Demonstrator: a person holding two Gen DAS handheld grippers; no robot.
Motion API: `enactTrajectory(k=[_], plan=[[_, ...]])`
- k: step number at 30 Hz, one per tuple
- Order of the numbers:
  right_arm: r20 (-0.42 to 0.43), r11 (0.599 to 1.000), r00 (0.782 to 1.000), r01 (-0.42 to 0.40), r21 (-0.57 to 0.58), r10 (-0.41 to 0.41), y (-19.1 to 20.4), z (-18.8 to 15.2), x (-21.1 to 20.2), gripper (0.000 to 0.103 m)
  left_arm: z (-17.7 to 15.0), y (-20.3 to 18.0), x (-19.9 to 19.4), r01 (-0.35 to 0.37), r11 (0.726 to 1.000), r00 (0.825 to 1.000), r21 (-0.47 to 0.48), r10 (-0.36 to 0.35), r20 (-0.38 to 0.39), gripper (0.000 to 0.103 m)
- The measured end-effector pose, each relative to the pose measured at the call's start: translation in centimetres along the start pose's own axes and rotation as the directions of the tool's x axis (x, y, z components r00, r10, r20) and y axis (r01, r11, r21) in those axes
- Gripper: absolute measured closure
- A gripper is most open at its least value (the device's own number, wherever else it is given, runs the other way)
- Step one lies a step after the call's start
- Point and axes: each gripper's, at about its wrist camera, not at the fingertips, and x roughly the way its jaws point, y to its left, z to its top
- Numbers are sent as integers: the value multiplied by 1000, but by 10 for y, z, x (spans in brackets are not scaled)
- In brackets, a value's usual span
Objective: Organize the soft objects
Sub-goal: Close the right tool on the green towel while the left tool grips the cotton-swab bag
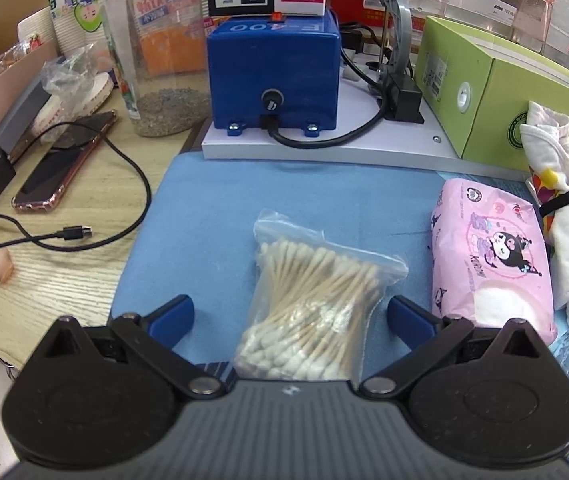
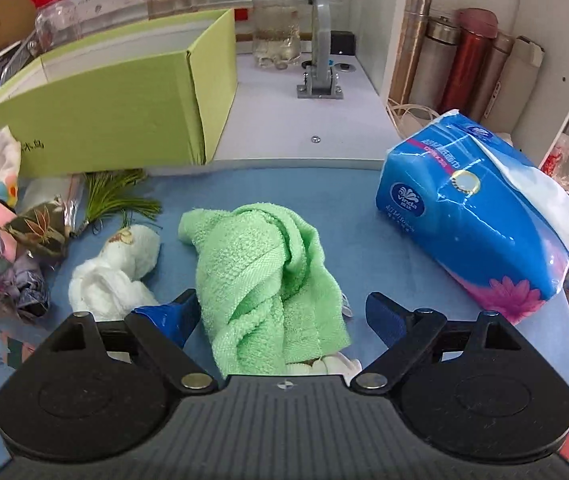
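Blue mat [image 1: 204,208] carries a swab bag [image 1: 316,304] between the spread jaws of the left hand-held gripper [image 1: 290,314], a pink tissue pack [image 1: 488,256] just beside. Right view: the right hand-held gripper [image 2: 288,314], jaws apart, straddles a green towel [image 2: 268,280]; a blue tissue pack [image 2: 480,216] lies near.

Bag of swabs [image 1: 316,300] left of tissue pack [image 1: 488,256], box [image 1: 504,92] behind
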Motion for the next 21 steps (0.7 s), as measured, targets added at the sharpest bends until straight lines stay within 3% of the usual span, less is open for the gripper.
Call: enactTrajectory(k=[5,13,21], plan=[[-16,996,996,-87,-5,87,-3,18,19,25,1,0,1,5,1000,1000,0,-5,0,1],[32,994,996,-86,-62,88,-8,16,26,23,0,2,1,23,999,999,23,-24,22,1],[28,993,995,-89,-74,91,-10,19,27,22,0,1,3,36,999,999,37,-37,35,1]])
